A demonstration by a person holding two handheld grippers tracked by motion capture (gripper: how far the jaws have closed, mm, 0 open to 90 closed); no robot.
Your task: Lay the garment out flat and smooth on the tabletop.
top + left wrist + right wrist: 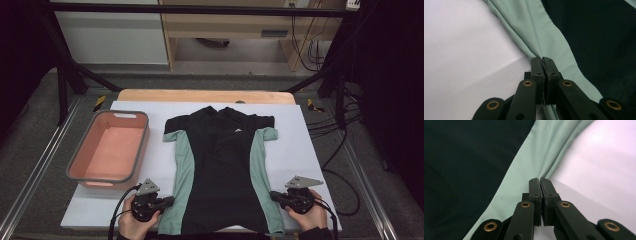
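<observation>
At the near edge of the tabletop two hands hold two grippers, one at each side of the single shirt. The left gripper points inward at the shirt's left green panel close to the hem; its jaws are pressed together with a pinch of green fabric gathered between the tips. The right gripper mirrors it on the right green panel, jaws likewise closed tight on a fold of green cloth. The shirt, black with two green side panels, lies flat and face up along the middle of the white sheet, hem hanging just over the near edge, collar toward the far edge, both short sleeves spread. Bare white sheet lies open to the right of the shirt as far as the right edge. To the left, one pink bin with a grey rim sits at the left edge, near the left sleeve but apart from it, leaving a narrower strip of sheet between. Beyond the collar a band of sheet and a wooden edge remain.
</observation>
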